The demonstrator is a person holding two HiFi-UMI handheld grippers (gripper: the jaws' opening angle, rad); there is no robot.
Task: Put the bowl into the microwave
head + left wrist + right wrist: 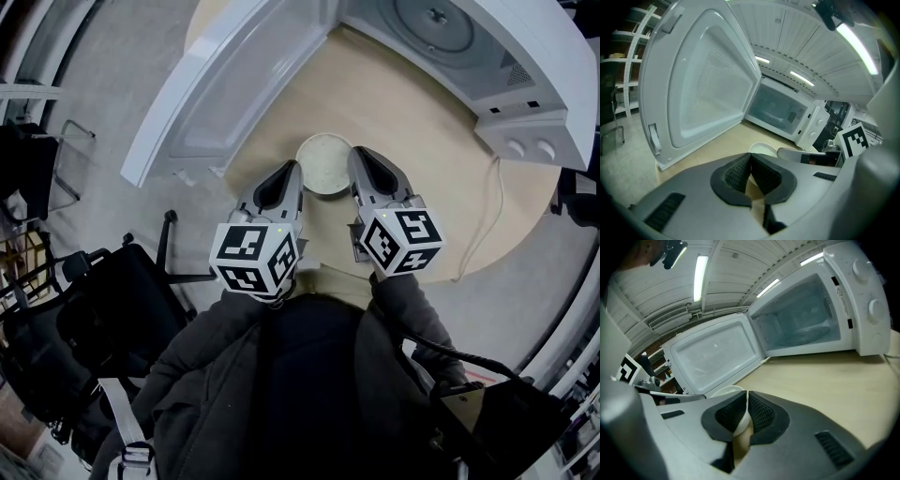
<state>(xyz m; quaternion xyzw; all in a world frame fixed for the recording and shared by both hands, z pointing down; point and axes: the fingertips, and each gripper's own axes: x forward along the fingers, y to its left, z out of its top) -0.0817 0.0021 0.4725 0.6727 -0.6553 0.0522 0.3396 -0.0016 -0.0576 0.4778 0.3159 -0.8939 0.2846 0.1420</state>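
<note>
left tool [294, 169] jaws together, empty; right tool [355, 156] pinching bowl [323, 165] rim; both angled down.

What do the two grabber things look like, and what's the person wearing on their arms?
The left gripper and right gripper are smooth pale grey shells that narrow to a beak-like tip, with black ribbed pads set inside the jaws. Each carries a white cube printed with black square markers. The sleeves are dark grey, like a jacket.
</note>
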